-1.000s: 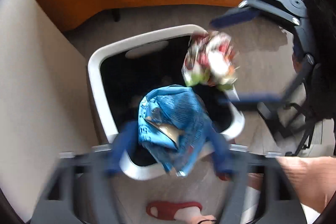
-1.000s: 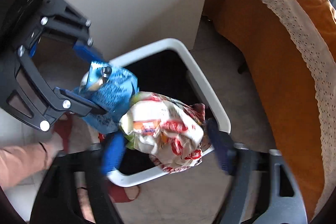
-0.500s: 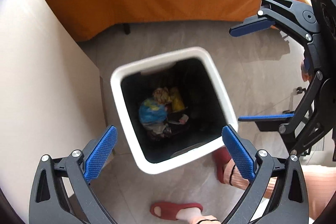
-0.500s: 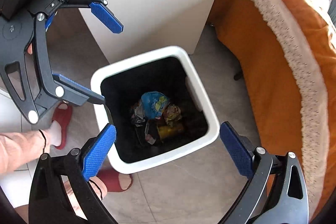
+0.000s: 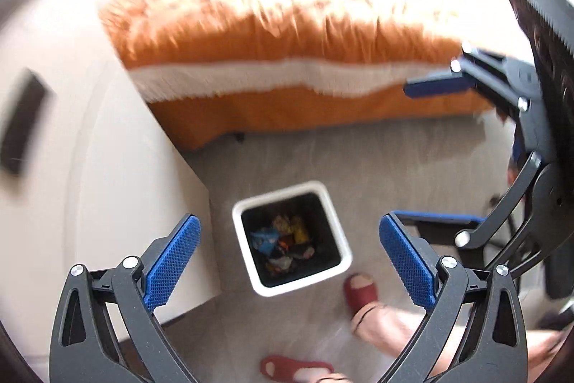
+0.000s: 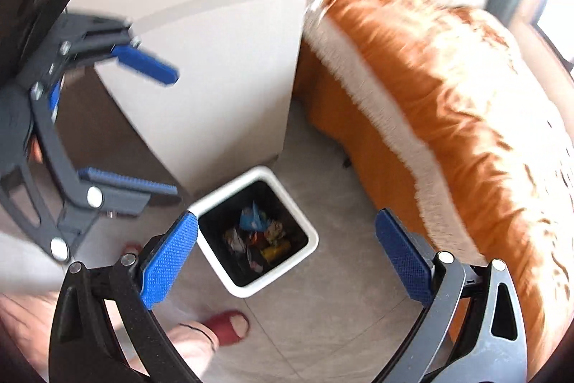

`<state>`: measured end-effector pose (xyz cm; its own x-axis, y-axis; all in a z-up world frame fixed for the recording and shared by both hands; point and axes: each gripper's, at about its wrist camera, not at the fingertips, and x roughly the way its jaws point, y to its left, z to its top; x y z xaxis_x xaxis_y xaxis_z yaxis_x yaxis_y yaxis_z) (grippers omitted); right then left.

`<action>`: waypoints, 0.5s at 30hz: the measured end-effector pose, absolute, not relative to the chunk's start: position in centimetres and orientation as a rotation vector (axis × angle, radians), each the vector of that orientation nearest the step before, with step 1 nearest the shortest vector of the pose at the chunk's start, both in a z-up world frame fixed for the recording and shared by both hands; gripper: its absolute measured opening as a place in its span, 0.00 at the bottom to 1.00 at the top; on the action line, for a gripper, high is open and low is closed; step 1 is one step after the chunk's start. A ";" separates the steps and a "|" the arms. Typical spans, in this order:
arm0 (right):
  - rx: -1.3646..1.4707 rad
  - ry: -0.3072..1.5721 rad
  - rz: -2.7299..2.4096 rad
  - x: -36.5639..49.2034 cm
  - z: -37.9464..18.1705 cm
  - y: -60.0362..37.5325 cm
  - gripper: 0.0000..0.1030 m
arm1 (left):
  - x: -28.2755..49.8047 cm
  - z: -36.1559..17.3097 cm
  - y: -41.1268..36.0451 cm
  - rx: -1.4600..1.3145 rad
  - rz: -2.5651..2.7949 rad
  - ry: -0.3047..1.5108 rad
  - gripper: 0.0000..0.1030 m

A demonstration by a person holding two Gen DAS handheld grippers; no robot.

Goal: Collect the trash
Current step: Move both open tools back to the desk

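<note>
A white square trash bin [image 5: 342, 241] [image 6: 308, 228] stands on the floor well below both grippers. Inside it lie several crumpled wrappers, among them a blue bag [image 5: 263, 239] [image 6: 251, 219] and a yellow piece [image 6: 274, 252]. My left gripper [image 5: 287, 262] is open and empty, high above the bin. My right gripper [image 6: 287, 255] is likewise open with nothing between its fingers. Each gripper shows in the other's view: the right one [image 5: 434, 149] at the right edge, the left one [image 6: 150, 128] at the left edge, both with fingers apart.
An orange bed cover with a white fringe [image 5: 287, 34] [image 6: 430, 96] fills the far side. A cream cabinet [image 5: 89, 167] [image 6: 229, 67] stands beside the bin. The person's feet in red slippers [image 5: 360, 289] [image 6: 229, 325] are on the grey tiled floor next to the bin.
A second ago both grippers held crumpled bags over the bin. They opened, the bags dropped in, and both grippers have since risen, so the bin looks much smaller.
</note>
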<state>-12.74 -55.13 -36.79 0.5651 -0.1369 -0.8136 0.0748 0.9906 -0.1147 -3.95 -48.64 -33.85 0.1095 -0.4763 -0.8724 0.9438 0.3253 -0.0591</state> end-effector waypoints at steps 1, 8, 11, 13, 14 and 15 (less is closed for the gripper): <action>-0.061 0.939 -0.136 -13.1 -34.8 -54.6 0.96 | -4.1 -32.3 -48.1 0.589 -1.134 0.945 0.95; -0.041 0.797 -0.159 -13.6 -24.6 -51.2 0.96 | -4.7 -20.6 -42.8 0.442 -1.022 0.809 0.95; -0.038 0.733 -0.132 -12.6 -21.3 -49.1 0.96 | -3.4 -16.8 -39.2 0.393 -0.917 0.741 0.95; -0.037 0.687 -0.100 -11.3 -19.7 -47.1 0.96 | -2.3 -15.1 -37.0 0.363 -0.864 0.714 0.95; -0.034 0.673 -0.083 -10.7 -19.1 -46.2 0.96 | -1.3 -14.0 -35.0 0.349 -0.811 0.695 0.95; -0.028 0.651 -0.045 -9.5 -18.3 -44.6 0.96 | -0.6 -13.3 -33.8 0.344 -0.782 0.684 0.95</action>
<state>-9.50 -44.59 -18.33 0.7943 -0.0503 -0.6054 0.0327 0.9987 -0.0402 -0.63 -33.83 -13.35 0.5117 -0.5287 -0.6773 0.7416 0.6698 0.0375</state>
